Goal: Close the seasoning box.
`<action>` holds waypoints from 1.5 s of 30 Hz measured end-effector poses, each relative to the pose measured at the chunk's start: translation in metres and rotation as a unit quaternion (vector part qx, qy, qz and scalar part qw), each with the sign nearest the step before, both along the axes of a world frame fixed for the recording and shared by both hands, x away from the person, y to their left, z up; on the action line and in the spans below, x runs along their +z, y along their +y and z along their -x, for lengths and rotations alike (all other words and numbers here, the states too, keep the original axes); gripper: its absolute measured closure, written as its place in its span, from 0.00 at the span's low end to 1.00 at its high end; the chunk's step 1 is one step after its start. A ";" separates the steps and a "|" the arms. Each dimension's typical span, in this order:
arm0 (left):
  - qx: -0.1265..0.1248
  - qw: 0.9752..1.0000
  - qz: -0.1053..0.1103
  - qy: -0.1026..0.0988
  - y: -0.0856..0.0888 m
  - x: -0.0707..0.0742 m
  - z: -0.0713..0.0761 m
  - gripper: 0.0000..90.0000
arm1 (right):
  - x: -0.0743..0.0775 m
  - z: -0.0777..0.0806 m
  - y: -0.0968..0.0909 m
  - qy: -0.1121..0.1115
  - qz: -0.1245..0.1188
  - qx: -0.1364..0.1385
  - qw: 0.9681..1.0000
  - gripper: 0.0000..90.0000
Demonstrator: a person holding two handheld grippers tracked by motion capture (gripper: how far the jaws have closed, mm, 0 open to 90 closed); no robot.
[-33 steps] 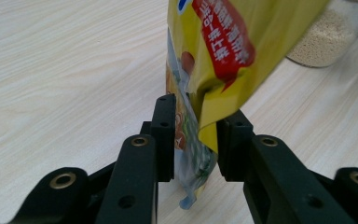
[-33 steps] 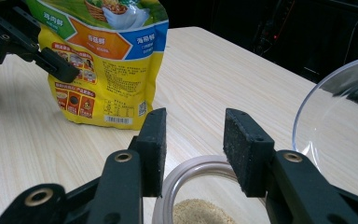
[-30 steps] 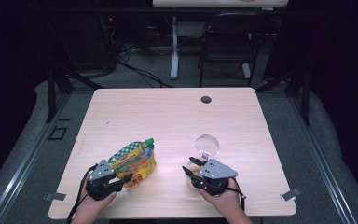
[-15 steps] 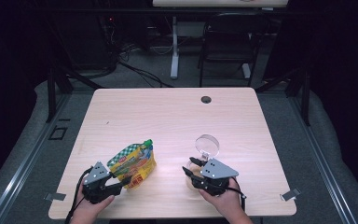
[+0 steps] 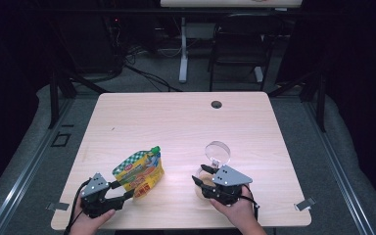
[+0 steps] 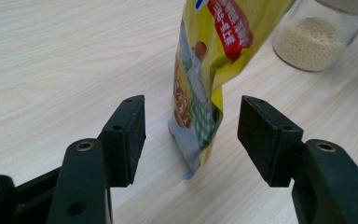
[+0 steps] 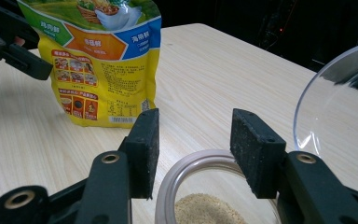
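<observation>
A yellow and green spouted pouch [image 5: 139, 171] stands on the table's front left. My left gripper [image 5: 122, 191] sits just before it. Its jaws have just been opening, and the pouch's bottom corner [image 6: 196, 116] now lies between them with a gap to each pad. My right gripper [image 5: 199, 177] hovers at the front right over an open glass jar [image 5: 201, 190] of pale granules [image 7: 205, 207]. Its jaws have also just been opening. They stand apart above the jar's far rim [image 7: 200, 156] without touching it. The jar [image 6: 312, 39] stands behind the pouch in the left gripper view.
A clear round lid [image 5: 218, 152] lies just beyond the jar, and its edge [image 7: 340, 107] is at the right in the right gripper view. A dark hole [image 5: 217, 104] marks the far table edge. Light wood stretches behind the objects.
The left gripper's jaws have spread and let go of the pouch, and that hand has drawn slightly back toward the front edge. The right gripper's jaws have widened a little over the jar.
</observation>
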State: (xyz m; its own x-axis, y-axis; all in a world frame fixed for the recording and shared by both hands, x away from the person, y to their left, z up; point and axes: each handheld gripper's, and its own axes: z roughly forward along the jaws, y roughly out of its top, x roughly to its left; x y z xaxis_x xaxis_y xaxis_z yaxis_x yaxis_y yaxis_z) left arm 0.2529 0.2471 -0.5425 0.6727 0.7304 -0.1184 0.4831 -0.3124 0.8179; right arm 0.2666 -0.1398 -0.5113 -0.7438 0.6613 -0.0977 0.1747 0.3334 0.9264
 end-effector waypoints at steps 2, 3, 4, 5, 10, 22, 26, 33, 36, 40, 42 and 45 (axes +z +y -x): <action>-0.001 1.000 -0.001 -0.001 0.001 0.000 0.001 0.46 | 0.001 0.000 -0.001 -0.001 -0.001 -0.002 1.000 0.57; -0.001 1.000 -0.004 -0.002 0.001 0.000 0.002 0.46 | 0.001 0.000 -0.002 0.000 -0.002 -0.004 1.000 0.56; -0.002 1.000 -0.004 -0.002 0.002 0.000 0.002 0.46 | 0.002 0.000 -0.003 0.000 -0.005 -0.006 1.000 0.56; -0.002 1.000 -0.003 -0.001 0.002 0.000 0.002 0.46 | 0.003 0.000 -0.004 0.000 -0.006 -0.008 1.000 0.56; -0.001 1.000 -0.007 -0.004 0.003 -0.001 0.001 0.45 | 0.005 -0.001 -0.008 0.005 -0.007 -0.018 1.000 0.56; 0.001 1.000 -0.011 -0.005 0.000 -0.002 -0.004 0.46 | 0.010 -0.006 -0.032 0.014 -0.017 -0.058 0.998 0.59; 0.002 1.000 -0.006 -0.002 0.000 -0.003 -0.006 0.46 | 0.012 -0.008 -0.045 0.018 -0.033 -0.078 0.996 0.61; 0.003 1.000 -0.005 -0.002 -0.001 -0.004 -0.007 0.46 | 0.018 -0.009 -0.058 0.025 -0.056 -0.080 0.995 0.61; 0.004 1.000 -0.004 -0.001 -0.001 -0.003 -0.006 0.46 | 0.023 -0.007 -0.061 0.023 -0.062 -0.080 0.995 0.61; 0.004 1.000 -0.006 -0.002 -0.001 -0.003 -0.006 0.46 | 0.028 -0.005 -0.065 0.021 -0.072 -0.083 0.994 0.62; 0.005 1.000 -0.005 -0.002 -0.001 -0.003 -0.006 0.46 | 0.030 -0.005 -0.069 0.023 -0.073 -0.085 0.993 0.63; 0.004 1.000 -0.004 -0.003 0.000 -0.003 -0.006 0.46 | 0.031 -0.005 -0.076 0.024 -0.082 -0.096 0.992 0.63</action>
